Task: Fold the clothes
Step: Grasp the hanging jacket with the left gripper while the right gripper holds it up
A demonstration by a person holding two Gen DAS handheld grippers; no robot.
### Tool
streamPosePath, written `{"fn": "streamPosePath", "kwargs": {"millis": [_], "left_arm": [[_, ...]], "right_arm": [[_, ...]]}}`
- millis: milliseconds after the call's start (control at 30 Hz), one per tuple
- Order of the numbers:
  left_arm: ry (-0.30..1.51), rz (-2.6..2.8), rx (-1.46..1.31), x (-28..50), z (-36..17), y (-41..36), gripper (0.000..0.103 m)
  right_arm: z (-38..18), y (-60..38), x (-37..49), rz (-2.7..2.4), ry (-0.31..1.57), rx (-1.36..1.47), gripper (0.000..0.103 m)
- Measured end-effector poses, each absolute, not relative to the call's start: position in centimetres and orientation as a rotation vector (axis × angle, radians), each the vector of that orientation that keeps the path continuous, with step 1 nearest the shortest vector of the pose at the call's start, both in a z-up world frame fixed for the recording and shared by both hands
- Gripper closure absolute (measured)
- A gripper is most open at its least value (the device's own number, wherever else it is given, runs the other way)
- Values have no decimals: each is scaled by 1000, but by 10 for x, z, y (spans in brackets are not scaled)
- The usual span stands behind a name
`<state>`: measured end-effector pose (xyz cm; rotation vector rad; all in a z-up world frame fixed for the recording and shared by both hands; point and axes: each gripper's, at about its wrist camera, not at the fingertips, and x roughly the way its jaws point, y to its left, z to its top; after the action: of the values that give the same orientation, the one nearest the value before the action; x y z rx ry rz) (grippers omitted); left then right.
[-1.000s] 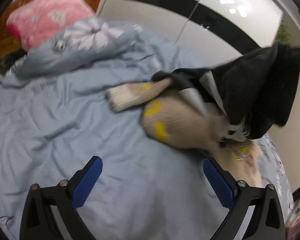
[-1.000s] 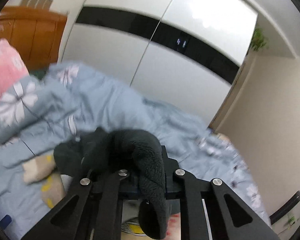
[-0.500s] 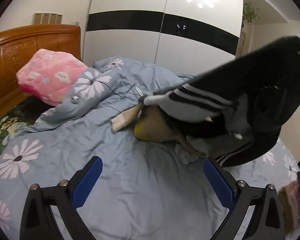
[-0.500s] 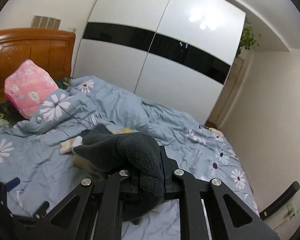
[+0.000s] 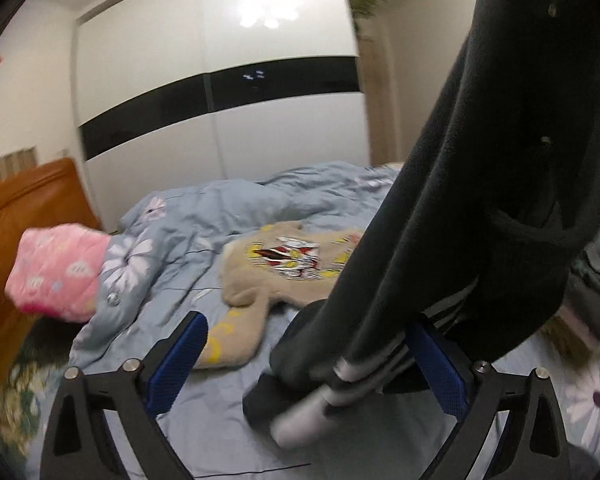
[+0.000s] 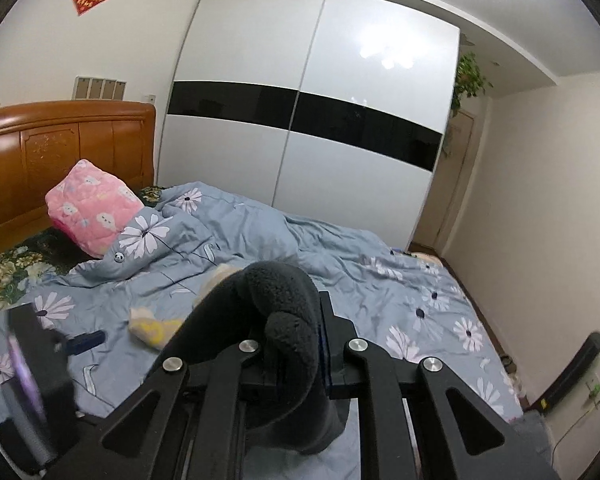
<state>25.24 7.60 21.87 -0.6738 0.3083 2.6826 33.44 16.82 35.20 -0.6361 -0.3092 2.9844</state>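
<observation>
Black jacket (image 5: pixel 480 208) lifted higher, right gripper (image 6: pixel 296 344) clamping it, beige sweater (image 5: pixel 284 264) uncovered

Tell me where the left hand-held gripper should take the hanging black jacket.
Probably the grey cuff of the dangling sleeve, approached from below and in front. It hangs free between the open left hand-held gripper's fingers, while the right hand-held gripper pinches the black jacket above.

Left claw (image 5: pixel 312 364) wide, just narrowing; right claw (image 6: pixel 296 344) clamped.
</observation>
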Motion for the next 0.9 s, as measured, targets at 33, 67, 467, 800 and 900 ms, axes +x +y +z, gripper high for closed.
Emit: {"fn": "streamPosePath", "kwargs": {"millis": [33, 67, 467, 800, 900], "left_arm": [[327, 2662, -680, 252, 219, 84, 15], [345, 2641, -686, 252, 219, 92, 18], [312, 2561, -656, 267, 263, 133, 95], [197, 2684, -246, 316, 415, 86, 96], [174, 2710, -60, 352, 462, 48, 96]], "right_arm": [[352, 172, 339, 2981, -298, -637, 90], [352, 177, 343, 2976, -286, -637, 90], [366, 230, 362, 2928, -173, -578, 90], [486, 232, 404, 2955, -286, -166, 90], [525, 215, 436, 2987, -358, 14, 90]]}}
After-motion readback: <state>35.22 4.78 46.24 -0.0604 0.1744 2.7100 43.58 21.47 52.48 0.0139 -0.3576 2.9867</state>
